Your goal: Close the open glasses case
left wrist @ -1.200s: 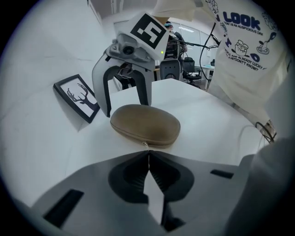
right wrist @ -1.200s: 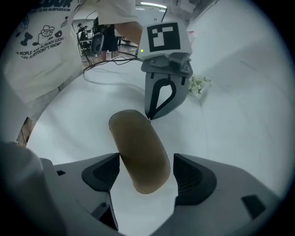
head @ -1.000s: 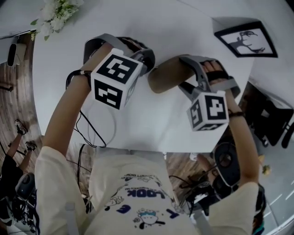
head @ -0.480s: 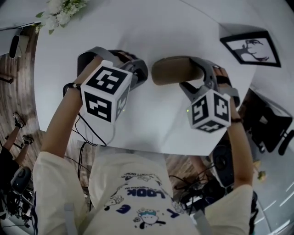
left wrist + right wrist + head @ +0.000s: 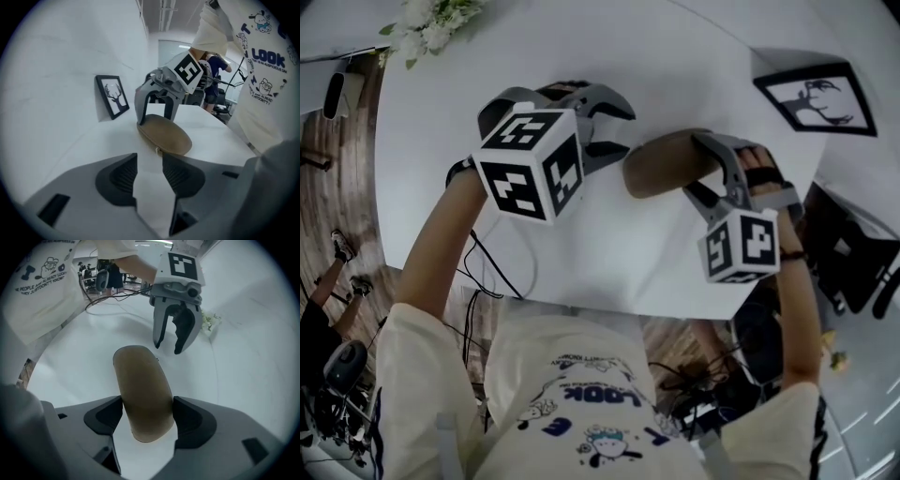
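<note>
A brown oval glasses case [image 5: 661, 167] lies on the white table [image 5: 675, 56] with its lid down. My right gripper [image 5: 705, 167] is shut on its right end; in the right gripper view both pads [image 5: 105, 416] press the case [image 5: 140, 390]. My left gripper [image 5: 621, 133] hovers just left of the case's other end. Its jaws have just been opening, with nothing between them. The left gripper view shows only bare table between its fingertips [image 5: 149, 173], with the case [image 5: 164, 136] a short way ahead and the right gripper [image 5: 156, 119] clamped on its far end.
A framed black picture [image 5: 814, 92] stands at the table's far right. White flowers [image 5: 431, 23] sit at the far left corner. The table's front edge runs just below both grippers, with cables [image 5: 487, 272] hanging there. A person stands in the room beyond.
The left gripper was shut beside the case's left end. It has since rolled, lifted slightly and opened. The right gripper keeps its hold and the case has barely shifted.
</note>
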`<state>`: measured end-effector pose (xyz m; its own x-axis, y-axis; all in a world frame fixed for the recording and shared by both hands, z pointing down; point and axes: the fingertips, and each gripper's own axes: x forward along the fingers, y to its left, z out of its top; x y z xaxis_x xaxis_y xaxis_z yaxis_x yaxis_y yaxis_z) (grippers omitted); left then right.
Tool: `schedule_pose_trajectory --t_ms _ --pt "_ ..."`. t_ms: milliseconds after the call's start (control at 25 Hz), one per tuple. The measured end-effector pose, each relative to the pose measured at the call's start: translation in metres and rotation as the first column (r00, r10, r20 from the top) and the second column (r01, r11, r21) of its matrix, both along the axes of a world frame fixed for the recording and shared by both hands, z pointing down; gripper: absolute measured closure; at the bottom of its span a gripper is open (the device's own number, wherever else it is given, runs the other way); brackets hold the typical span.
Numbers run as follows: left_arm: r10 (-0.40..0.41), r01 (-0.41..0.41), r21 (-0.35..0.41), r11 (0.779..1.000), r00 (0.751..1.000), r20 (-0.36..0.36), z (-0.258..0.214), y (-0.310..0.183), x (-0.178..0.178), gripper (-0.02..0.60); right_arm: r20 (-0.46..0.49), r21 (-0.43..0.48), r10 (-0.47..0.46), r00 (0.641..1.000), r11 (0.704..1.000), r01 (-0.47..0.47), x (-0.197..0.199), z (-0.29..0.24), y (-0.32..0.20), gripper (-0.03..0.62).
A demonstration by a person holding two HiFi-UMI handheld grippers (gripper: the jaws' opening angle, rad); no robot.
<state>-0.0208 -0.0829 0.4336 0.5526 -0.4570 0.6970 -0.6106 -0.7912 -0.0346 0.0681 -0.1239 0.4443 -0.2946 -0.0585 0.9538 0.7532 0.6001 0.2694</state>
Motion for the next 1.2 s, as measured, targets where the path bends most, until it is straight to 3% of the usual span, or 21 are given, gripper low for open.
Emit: schedule_pose_trajectory --t_ms 160,440,520,680,880,1000,1200 --pt "0.174 -0.171 -0.054 0.984 0.984 0.042 0.014 0.004 0.032 0.433 -0.035 0.01 -0.099 0.994 0.995 0.099 0.014 -0.001 0.004 0.258" --pt "0.332 -0.326 -0.112 0.939 0.942 0.038 0.021 0.008 0.054 0.458 -0.054 0.016 -0.172 0.984 0.985 0.173 0.023 -0.002 0.004 0.258" --pt "0.357 -0.35 -0.102 0.931 0.932 0.058 0.021 0.004 0.054 0.577 -0.051 0.015 -0.181 0.982 0.983 0.182 0.024 -0.002 0.004 0.26" --pt "0.384 -0.376 -0.112 0.92 0.922 0.056 0.021 0.004 0.059 0.577 -0.046 0.024 -0.198 0.979 0.98 0.199 0.025 -0.002 0.004 0.258" --pt "0.452 -0.44 -0.138 0.887 0.89 0.068 0.026 0.013 0.063 0.554 -0.056 0.019 -0.224 0.973 0.974 0.225 0.025 -0.002 0.004 0.258" --pt "0.453 -0.44 -0.125 0.889 0.886 0.103 0.027 0.009 0.061 0.498 -0.055 0.018 -0.228 0.972 0.973 0.23 0.025 -0.002 0.004 0.258" --pt "0.471 -0.459 -0.122 0.88 0.875 0.112 0.028 0.011 0.066 0.499 -0.056 0.015 -0.229 0.972 0.973 0.231 0.026 -0.001 0.004 0.258"
